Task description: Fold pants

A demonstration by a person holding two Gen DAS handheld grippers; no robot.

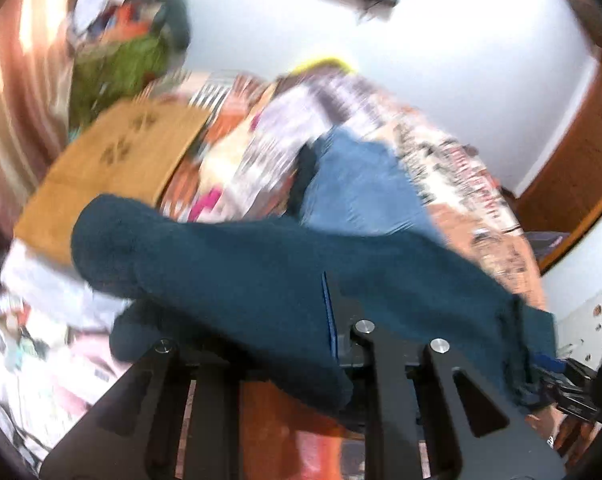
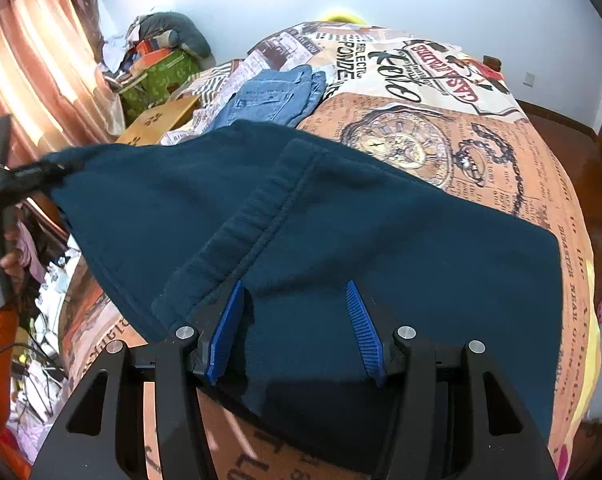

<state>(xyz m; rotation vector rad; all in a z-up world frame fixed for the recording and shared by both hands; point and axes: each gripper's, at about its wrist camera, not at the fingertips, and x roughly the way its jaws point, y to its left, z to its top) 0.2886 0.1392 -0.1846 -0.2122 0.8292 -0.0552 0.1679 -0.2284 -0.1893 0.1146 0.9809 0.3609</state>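
Dark teal fleece pants [image 2: 341,216] lie spread over the printed bedspread [image 2: 481,160]. My right gripper [image 2: 297,320] is open, its blue pads [image 2: 229,328] standing apart over the near edge of the pants. My left gripper shows at the far left of the right wrist view [image 2: 41,170], shut on a corner of the pants and lifting it. In the blurred left wrist view the pants [image 1: 261,264] drape across the left gripper [image 1: 329,320] and hide most of its fingers.
Folded blue jeans [image 2: 277,96] lie further back on the bed. A cardboard box [image 2: 161,118] and a green bag [image 2: 161,74] with piled clutter stand at the left by the curtain [image 2: 33,60]. Cables and clutter lie on the floor at the left.
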